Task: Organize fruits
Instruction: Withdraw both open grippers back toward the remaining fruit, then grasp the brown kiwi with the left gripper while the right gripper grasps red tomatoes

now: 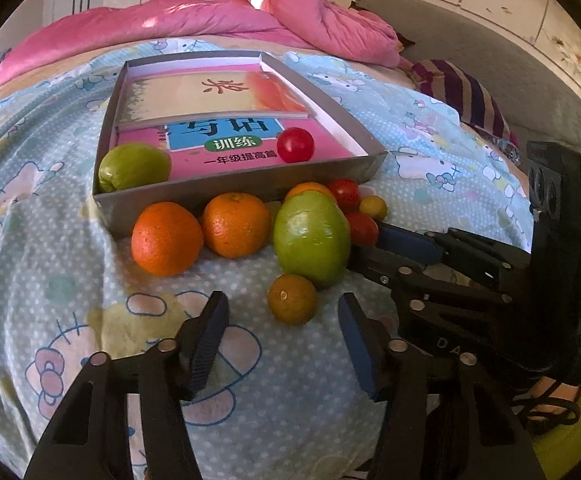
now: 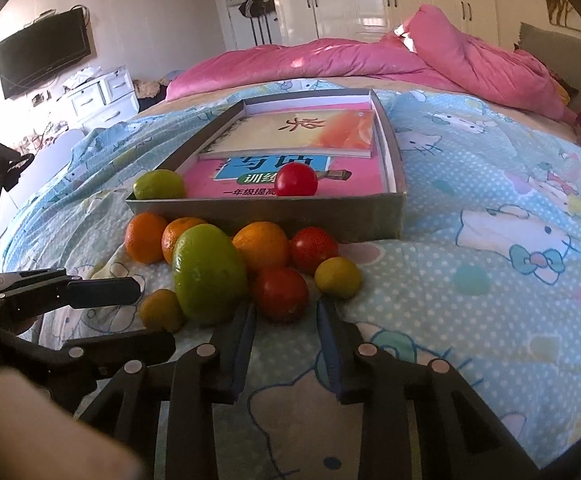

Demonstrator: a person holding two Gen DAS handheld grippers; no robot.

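The right tongs (image 2: 286, 312) are sitting narrow around the near red tomato (image 2: 280, 294) — the tips are flanking its lower sides, and from the wrist view I cannot tell whether the pads are truly pressing. The left tongs (image 1: 282, 316) are hanging about half open, tilted down, with the small dull orange (image 1: 292, 299) lying between and just beyond the fingertips, untouched.

Outward from there, the big green fruit (image 1: 311, 236) is crowding both targets: it is touching or nearly touching the tomato on one side and the small orange on the other. Two larger oranges (image 1: 166, 238) are resting against the front wall of the grey box (image 1: 226, 196), and more tomatoes and a yellowish fruit are clustering to the right. Inside the box (lying on the books) a green fruit (image 1: 132, 166) and a red tomato (image 1: 295, 144) are already sitting.

The risks, as I judge them: the soft bedsheet (image 1: 50, 240) is giving underfoot, so any nudge could be sending round fruit rolling; a shallow pinch low on the tomato could be squeezing it out forward — or bruising it; and the two tongs, working close together, could be knocking the green fruit between them.
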